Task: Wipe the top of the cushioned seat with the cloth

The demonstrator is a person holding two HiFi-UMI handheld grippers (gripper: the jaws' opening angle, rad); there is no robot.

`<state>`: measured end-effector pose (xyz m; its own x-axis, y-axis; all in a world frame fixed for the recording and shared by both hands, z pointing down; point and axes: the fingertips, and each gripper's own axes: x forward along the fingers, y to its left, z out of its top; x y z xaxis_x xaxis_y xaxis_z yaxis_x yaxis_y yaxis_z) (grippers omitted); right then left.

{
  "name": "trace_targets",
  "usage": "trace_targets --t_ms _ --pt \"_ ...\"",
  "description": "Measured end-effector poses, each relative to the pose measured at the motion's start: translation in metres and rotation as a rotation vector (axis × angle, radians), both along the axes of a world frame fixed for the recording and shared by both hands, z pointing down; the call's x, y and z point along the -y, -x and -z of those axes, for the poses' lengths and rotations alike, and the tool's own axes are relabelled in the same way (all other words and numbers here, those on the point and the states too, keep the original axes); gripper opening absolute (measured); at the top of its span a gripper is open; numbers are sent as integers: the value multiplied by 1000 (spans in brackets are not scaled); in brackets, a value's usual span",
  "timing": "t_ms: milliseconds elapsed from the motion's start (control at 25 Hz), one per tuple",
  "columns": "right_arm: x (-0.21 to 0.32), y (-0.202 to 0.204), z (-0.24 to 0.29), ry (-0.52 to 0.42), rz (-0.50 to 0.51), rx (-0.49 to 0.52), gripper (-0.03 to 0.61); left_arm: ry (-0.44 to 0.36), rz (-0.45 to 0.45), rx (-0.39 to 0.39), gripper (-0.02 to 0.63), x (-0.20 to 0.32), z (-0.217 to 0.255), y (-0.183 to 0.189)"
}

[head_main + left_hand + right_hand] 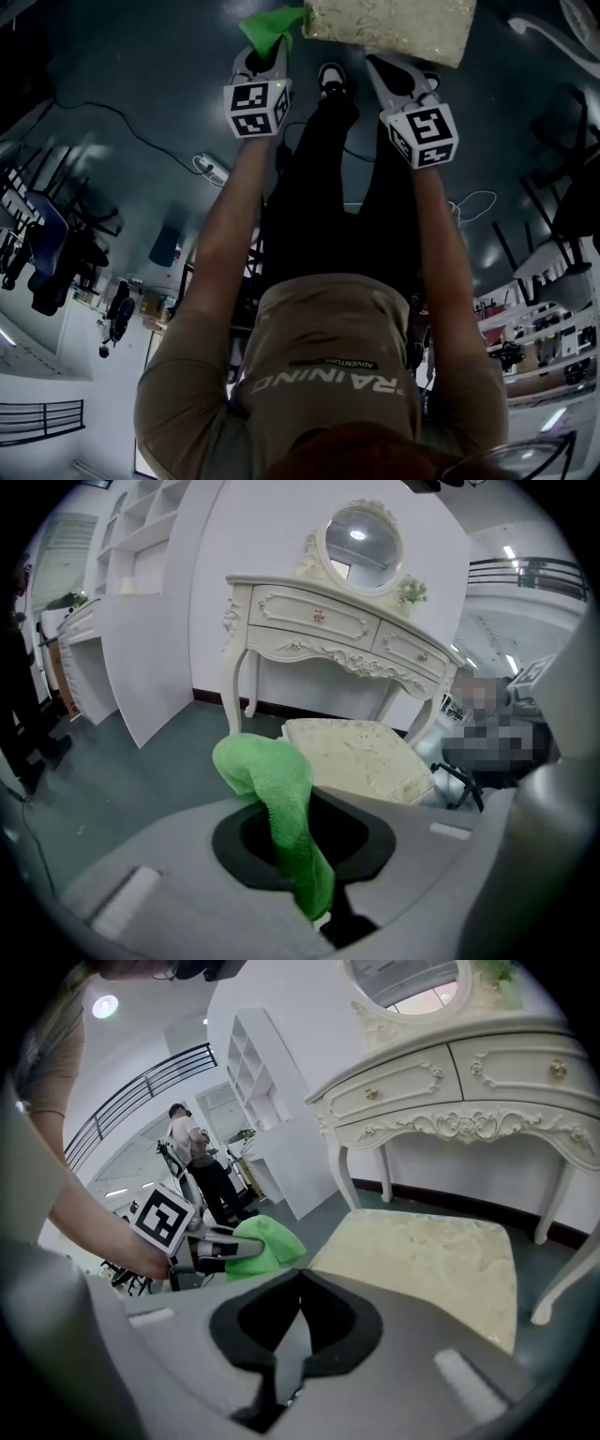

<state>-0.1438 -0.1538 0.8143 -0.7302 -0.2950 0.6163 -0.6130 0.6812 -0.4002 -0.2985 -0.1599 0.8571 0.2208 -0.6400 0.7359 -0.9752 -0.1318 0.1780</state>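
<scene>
Head view: the left gripper (266, 49) and right gripper (397, 67) both reach toward the cushioned seat (389, 28), with the green cloth (272, 22) bunched at its left corner; the jaws do not read from here. Left gripper view: the jaws are clenched on the cloth, which hangs between them just short of the seat, and the dressing table (323, 621) stands whole behind the seat. Right gripper view: the jaws are pressed together with nothing between them, over the seat's near edge. Alone here, the left gripper shows side-on beside the seat.
</scene>
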Motion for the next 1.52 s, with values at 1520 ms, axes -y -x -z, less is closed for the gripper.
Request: trace_targets --t_ms 1520 --pt "3 -340 -32 38 -163 20 2 87 -196 -89 46 33 -44 -397"
